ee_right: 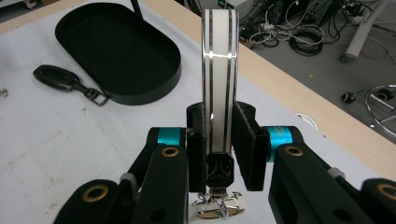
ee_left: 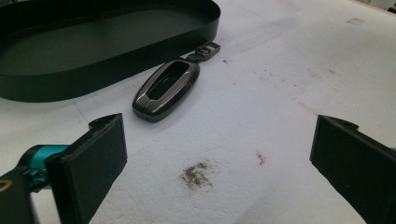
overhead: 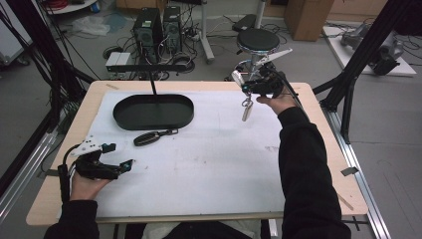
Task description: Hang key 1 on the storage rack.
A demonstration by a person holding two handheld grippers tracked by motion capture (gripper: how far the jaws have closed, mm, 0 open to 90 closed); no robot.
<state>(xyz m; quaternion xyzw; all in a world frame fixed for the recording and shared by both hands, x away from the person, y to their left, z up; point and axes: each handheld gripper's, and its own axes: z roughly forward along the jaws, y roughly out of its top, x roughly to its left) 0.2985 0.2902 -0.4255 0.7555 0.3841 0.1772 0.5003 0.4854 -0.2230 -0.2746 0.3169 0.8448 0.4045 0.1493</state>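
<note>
R gripper (overhead: 247, 85) clamped on a white key fob (ee_right: 220, 70), pads pressing its two flat faces. In R gripper view the fob stands edge-on between my jaws, long axis running straight out along them, far end pointing away toward the table's far edge; silver trim lines run down its narrow side. Near end carries a black loop w/ a metal key ring and tag (ee_right: 217, 205) hanging below. In high view the fob's pale end sticks out up-left of the gripper, the ring and tag (overhead: 247, 110) dangle under it, above the white mat (overhead: 199, 164), not touching. This is over the far right part of the table (overhead: 318, 164).

L gripper (overhead: 115, 158) jaws wide apart, nothing between them, sitting low at near left of mat.

Dark car key fob (ee_left: 166, 88) lies flat on mat ahead of L jaws, long axis diagonal; ring end (ee_left: 207, 49) points at the black oval tray (ee_left: 93, 77), just beside its wall, can't tell if touching. Tray sits far left, long axis across the table. Two fobs well apart.
</note>
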